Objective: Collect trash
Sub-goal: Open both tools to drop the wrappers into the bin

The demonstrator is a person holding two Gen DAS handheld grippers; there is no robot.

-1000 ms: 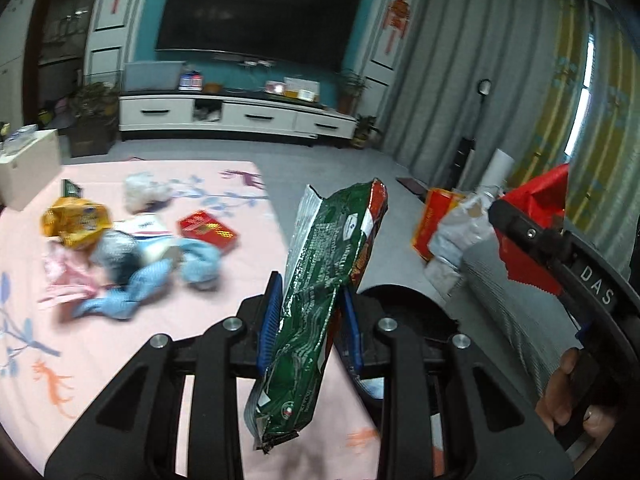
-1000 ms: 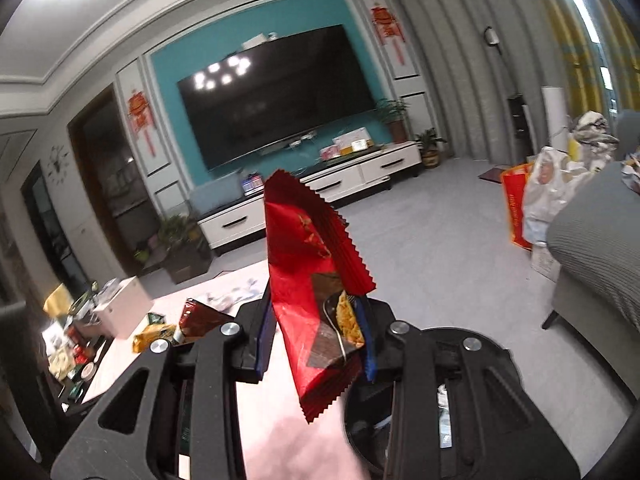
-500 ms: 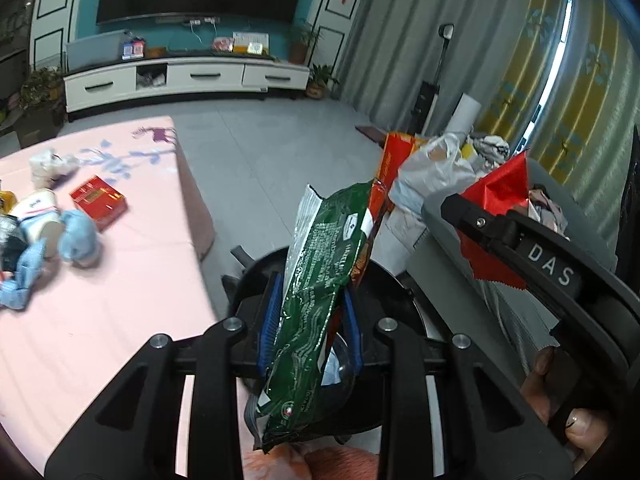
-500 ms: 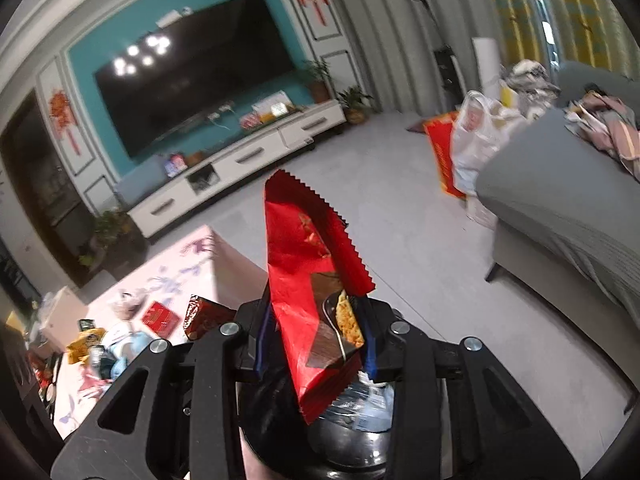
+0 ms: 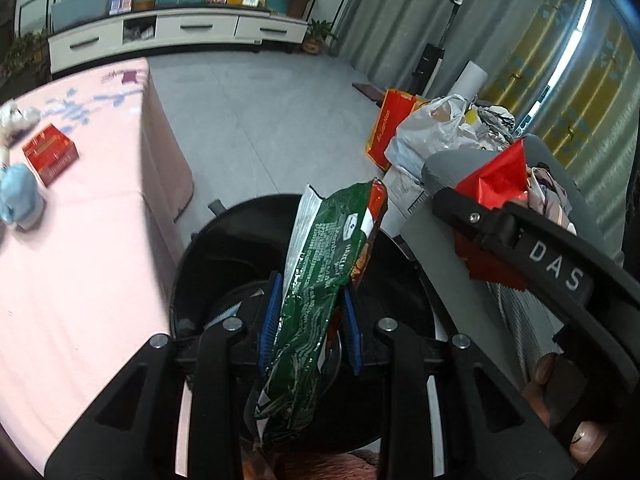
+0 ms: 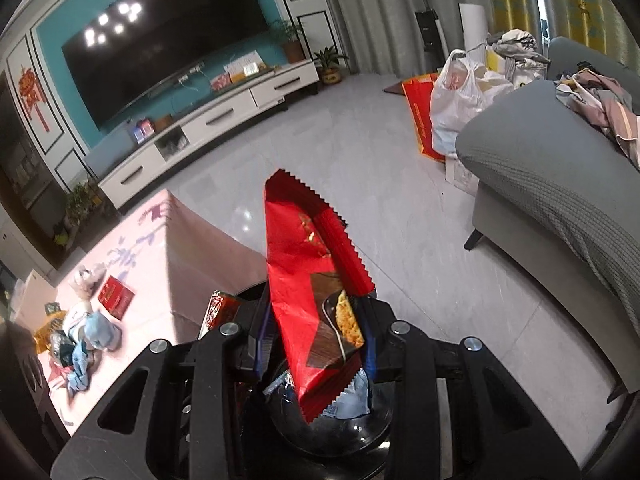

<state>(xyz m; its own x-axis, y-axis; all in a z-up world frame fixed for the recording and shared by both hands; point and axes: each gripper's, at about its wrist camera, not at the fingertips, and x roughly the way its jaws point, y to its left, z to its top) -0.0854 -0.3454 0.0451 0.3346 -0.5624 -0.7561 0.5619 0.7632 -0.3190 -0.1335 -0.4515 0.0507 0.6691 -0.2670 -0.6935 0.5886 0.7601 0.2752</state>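
My left gripper (image 5: 311, 320) is shut on a green snack bag (image 5: 320, 292) and holds it upright over the open black trash bin (image 5: 192, 264) beside the pink table. My right gripper (image 6: 316, 344) is shut on a red snack wrapper (image 6: 308, 280), also above the bin (image 6: 360, 436), which has wrappers inside. The right gripper with its red wrapper (image 5: 496, 184) shows at the right of the left wrist view.
The pink table (image 5: 80, 240) lies to the left with a red box (image 5: 50, 154), blue cloth (image 5: 16, 196) and more litter (image 6: 80, 332). A grey sofa (image 6: 560, 184) stands right. Bags (image 6: 456, 100) sit on the grey floor beyond.
Both grippers moved right off the table and tilted down over the black bin, each still holding its wrapper. The bin opening now fills the view under the fingers.
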